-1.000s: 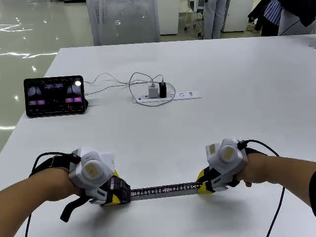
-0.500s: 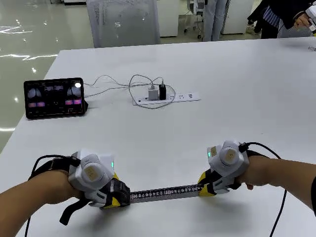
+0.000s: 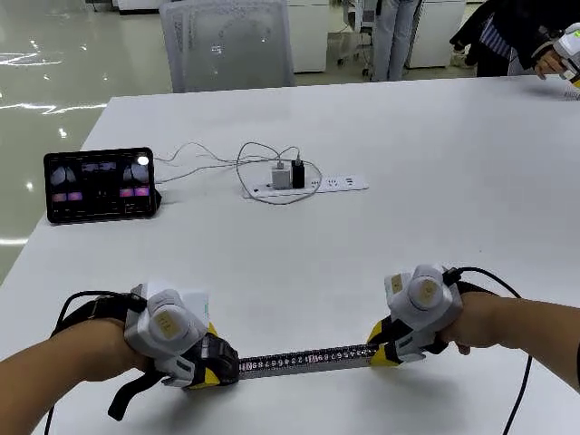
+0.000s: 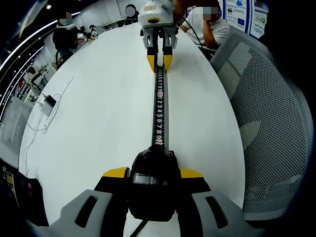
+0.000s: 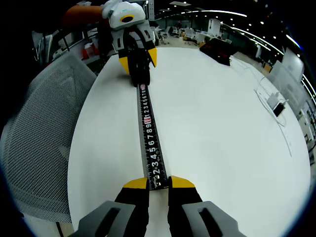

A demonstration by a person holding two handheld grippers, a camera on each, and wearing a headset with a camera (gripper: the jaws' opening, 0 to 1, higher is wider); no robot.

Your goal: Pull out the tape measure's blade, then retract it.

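Observation:
The tape measure's black case (image 4: 153, 180) sits between the jaws of my left gripper (image 3: 210, 362), which is shut on it at the table's near left. Its numbered blade (image 3: 304, 360) runs flat over the white table to my right gripper (image 3: 379, 352), whose yellow-tipped jaws are shut on the blade's end (image 5: 157, 181). In the left gripper view the blade (image 4: 159, 106) stretches away to the right gripper (image 4: 157, 55). In the right gripper view the blade (image 5: 148, 136) leads to the left gripper (image 5: 137, 61) and the case.
A tablet (image 3: 98, 183) stands at the table's far left. A power strip (image 3: 304, 184) with chargers and looped white cables lies mid-table. A mesh chair (image 3: 227, 41) is behind the table (image 3: 435, 154). People stand at the back and at the far right.
The grippers have drawn slightly farther apart, so a little more blade shows between them. The camera has tilted, shifting the whole scene.

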